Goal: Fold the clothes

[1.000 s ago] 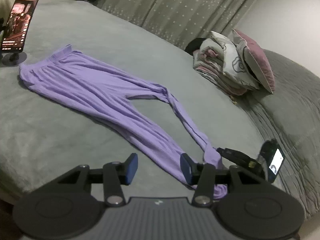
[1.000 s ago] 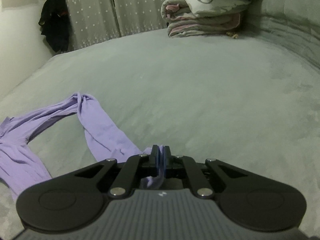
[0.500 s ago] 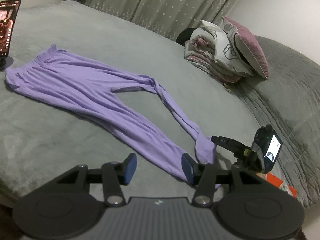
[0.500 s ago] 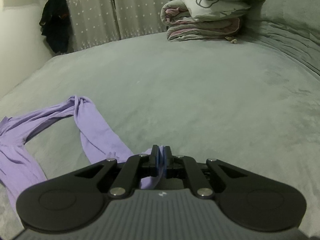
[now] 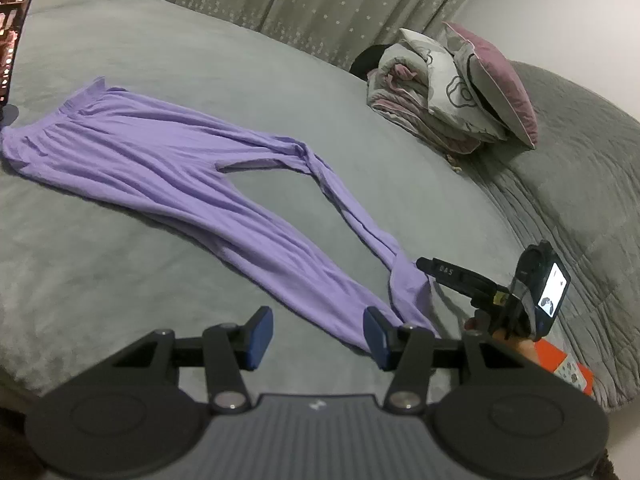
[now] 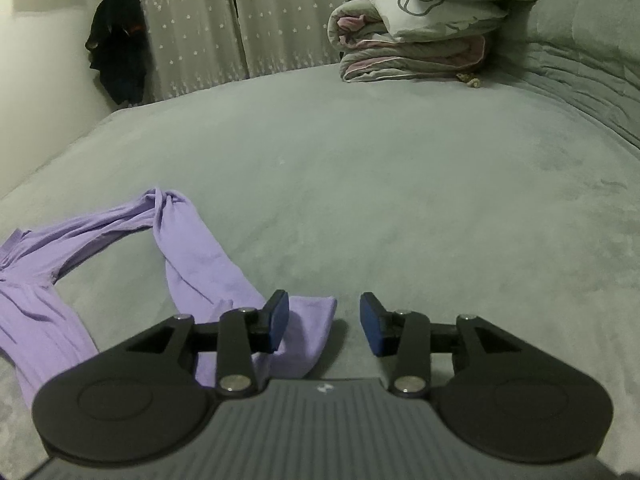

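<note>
Released by the right gripper [image 6: 324,322], purple trousers [image 5: 168,168] lie flat.

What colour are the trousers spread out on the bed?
Light purple trousers, plain with no pattern; the left wrist view shows them best.

Trousers [image 5: 168,168] spread flat across bed [image 5: 240,60], waistband far left, legs running toward near right edge. Folded bedding [image 5: 420,96] stacked at far right, pillow [image 5: 496,80] leaning on top. Phone [image 5: 12,40] upright at far left. Curtain [image 5: 340,4] behind bed. Dark garment [image 6: 118,44] hanging left of curtain.
</note>
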